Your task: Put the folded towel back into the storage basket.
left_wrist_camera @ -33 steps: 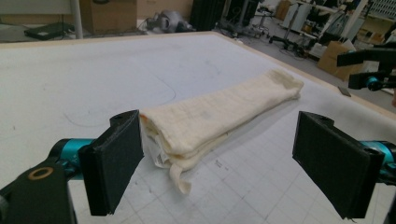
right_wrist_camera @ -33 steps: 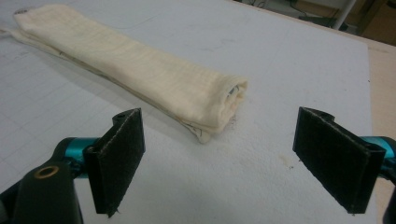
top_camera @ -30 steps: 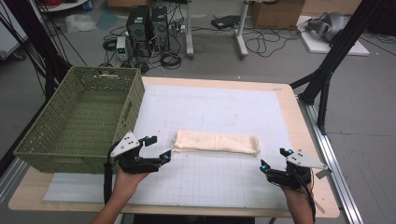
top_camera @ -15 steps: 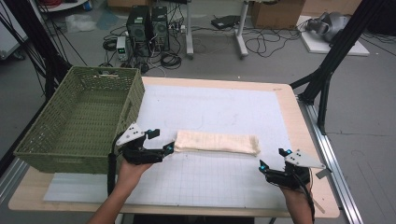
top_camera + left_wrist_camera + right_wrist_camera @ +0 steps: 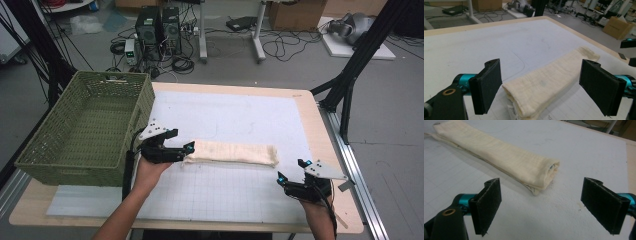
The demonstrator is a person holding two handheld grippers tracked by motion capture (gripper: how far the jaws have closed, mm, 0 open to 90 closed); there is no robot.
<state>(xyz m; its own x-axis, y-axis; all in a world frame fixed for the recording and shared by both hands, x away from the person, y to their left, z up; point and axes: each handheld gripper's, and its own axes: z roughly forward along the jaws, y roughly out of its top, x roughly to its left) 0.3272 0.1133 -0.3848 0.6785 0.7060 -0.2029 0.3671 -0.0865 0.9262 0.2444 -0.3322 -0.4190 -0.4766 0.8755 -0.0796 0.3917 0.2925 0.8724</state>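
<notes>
— What has moved? The left gripper [image 5: 186, 152] has slid rightward across the table since the earlier frames, from a spot beside the green wicker basket [image 5: 85, 130] to the near end of the folded cream cloth [image 5: 232, 152]. The right gripper [image 5: 291, 173] has barely stirred, waiting off the cloth's far end.

— And the jaws? Both claws are spread wide, grasping nothing. In the left gripper view the cloth's [image 5: 544, 85] folded end lies between the two black pads [image 5: 486, 87], not yet pinched. In the right gripper view the other end of the cloth [image 5: 499, 157] lies ahead of the open jaws, apart from them.

— What does that mean for the work? By the look of it, the left claw is lined up to close on that end; the lift, perhaps toward the basket, has not begun.

— The setting? The cloth lies lengthwise mid-table on a white gridded mat [image 5: 230, 195] over a pale wooden table [image 5: 325, 135]. The basket stands empty on the table's left edge. Beyond, a grey floor carries computer towers [image 5: 157, 25], tangled cables and cardboard boxes [image 5: 297, 12].
</notes>
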